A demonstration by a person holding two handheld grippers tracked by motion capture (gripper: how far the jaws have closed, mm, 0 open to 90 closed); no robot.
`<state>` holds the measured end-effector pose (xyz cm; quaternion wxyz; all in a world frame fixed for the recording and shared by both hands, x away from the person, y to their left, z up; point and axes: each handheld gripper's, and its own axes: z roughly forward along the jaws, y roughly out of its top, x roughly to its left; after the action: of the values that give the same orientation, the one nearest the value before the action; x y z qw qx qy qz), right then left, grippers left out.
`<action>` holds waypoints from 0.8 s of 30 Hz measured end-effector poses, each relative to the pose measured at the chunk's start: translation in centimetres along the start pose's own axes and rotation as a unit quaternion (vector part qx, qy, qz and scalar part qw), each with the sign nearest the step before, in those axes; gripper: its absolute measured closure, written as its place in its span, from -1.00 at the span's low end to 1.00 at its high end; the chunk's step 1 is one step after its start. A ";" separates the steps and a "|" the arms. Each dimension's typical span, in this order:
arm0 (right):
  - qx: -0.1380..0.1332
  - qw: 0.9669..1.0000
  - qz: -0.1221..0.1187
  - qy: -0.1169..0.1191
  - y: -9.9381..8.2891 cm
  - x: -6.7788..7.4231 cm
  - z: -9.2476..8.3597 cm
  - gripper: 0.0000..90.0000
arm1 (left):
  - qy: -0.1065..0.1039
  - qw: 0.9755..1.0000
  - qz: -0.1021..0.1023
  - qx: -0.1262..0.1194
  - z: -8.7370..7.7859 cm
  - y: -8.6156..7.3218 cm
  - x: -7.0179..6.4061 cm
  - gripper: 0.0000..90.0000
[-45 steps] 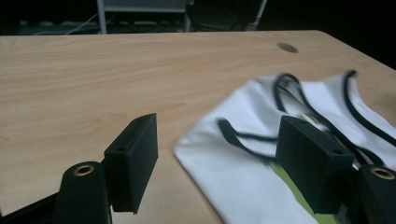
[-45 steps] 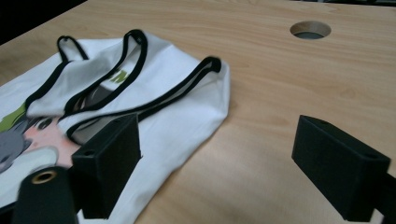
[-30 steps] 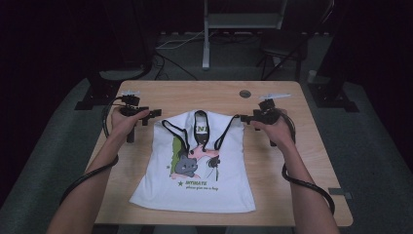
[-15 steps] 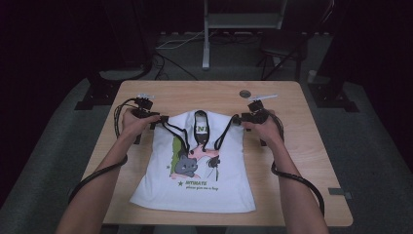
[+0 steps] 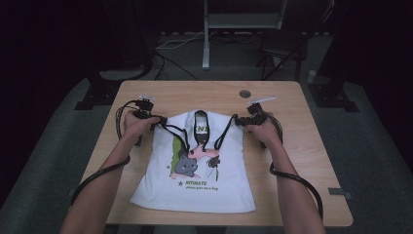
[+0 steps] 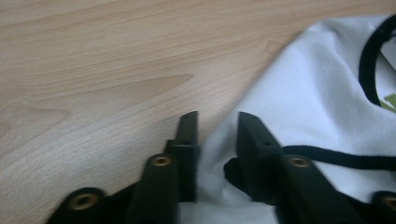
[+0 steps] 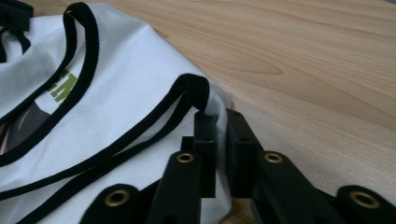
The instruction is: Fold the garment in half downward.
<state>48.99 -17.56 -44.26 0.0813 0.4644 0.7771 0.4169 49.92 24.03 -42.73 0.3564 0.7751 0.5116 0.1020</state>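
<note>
We pinch a soft white shirt at its black-trimmed shoulders, left hand-held gripper closing on fabric, right hand-held gripper clamped on it, smooth wooden table beneath.

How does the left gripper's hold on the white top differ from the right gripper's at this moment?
The left gripper has been closing, but a gap remains between its jaws, with white top fabric bunched inside. The right gripper has its jaws nearly together, pinching the cloth beside a black-trimmed strap. In the high view, the left gripper sits at the top's left shoulder, the right gripper at its right shoulder. Both rest low on the wooden table.
</note>
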 end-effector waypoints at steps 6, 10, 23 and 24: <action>-0.039 0.998 0.038 0.028 0.3 -0.3 -0.6 0.95 | -0.008 0.999 -0.030 -0.023 -0.4 0.3 0.6 0.93; -0.047 0.997 0.054 0.034 0.4 -0.6 -1.0 0.95 | -0.012 0.999 -0.036 -0.031 -0.6 0.4 0.8 0.93; -0.013 1.000 -0.002 -0.011 0.5 -0.2 0.3 0.29 | -0.015 1.000 -0.004 -0.004 0.2 0.4 0.3 0.23; -0.013 1.000 -0.002 -0.011 0.5 -0.2 0.3 0.29 | -0.016 1.000 0.003 -0.001 0.2 0.4 0.1 0.23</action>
<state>49.57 -17.42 -44.16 0.0966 0.4665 0.7716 0.4215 50.36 23.99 -42.64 0.3652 0.7776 0.5036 0.0914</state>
